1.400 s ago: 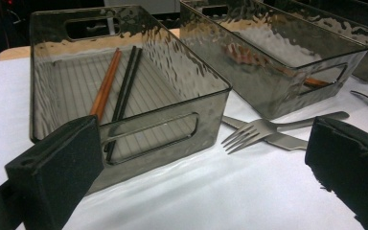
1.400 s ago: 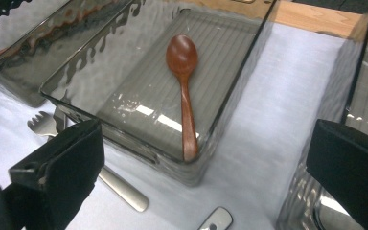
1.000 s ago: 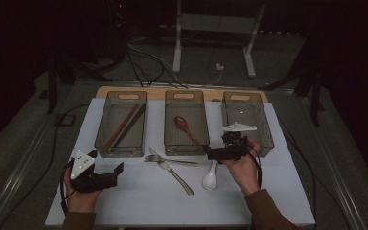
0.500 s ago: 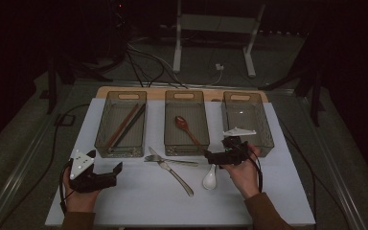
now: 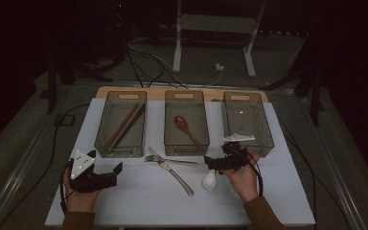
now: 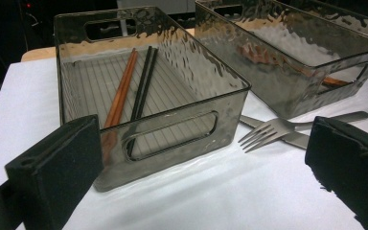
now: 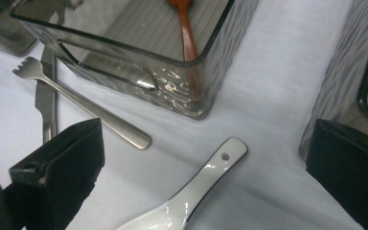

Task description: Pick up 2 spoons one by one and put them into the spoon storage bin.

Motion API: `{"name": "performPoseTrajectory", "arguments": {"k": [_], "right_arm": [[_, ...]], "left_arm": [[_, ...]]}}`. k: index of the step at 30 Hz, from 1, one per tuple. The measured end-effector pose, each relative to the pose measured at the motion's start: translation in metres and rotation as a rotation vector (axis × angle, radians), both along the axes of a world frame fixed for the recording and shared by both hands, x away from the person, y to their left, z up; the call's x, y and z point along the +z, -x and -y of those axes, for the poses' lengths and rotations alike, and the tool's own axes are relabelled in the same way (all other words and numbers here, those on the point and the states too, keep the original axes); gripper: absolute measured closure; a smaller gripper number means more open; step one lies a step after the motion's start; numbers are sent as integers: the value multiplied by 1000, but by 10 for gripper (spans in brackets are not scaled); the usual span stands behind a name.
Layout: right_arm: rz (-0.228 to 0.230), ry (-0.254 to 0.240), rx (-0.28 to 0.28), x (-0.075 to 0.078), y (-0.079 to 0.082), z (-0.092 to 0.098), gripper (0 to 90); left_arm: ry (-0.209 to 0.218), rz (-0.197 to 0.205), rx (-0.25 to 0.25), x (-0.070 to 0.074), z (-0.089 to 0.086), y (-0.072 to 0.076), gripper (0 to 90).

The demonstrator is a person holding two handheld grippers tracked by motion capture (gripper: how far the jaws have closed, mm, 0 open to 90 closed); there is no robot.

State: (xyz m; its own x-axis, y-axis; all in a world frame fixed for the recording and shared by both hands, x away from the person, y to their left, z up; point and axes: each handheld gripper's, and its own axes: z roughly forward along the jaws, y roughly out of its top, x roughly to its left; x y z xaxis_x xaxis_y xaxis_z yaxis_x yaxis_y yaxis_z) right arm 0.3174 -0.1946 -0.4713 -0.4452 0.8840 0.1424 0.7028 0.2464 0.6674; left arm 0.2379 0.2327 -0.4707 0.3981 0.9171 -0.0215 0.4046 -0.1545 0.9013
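Right hand-held gripper, jaws wide open and empty, sits just above the white spoon; its handle points up toward you, left one far off.

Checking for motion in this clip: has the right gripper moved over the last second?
Yes. The right gripper has come toward the person, away from the right bin, and now hangs over the white spoon.

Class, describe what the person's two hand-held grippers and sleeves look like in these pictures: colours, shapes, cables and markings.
Both grippers are black. The left gripper carries a light grey three-cornered plate with dark dots; the right gripper has a similar pale plate above it. Thin black cables loop from each. Each gripper's jaws are thick, blocky and matte black. The sleeves are brown.
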Motion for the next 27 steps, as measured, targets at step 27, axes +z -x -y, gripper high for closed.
{"name": "performPoseTrajectory", "arguments": {"k": [27], "right_arm": [[-62,27,-19,-19,4,-4,102]], "left_arm": [[-6,-1,-1,-1,2,0,6]]}}
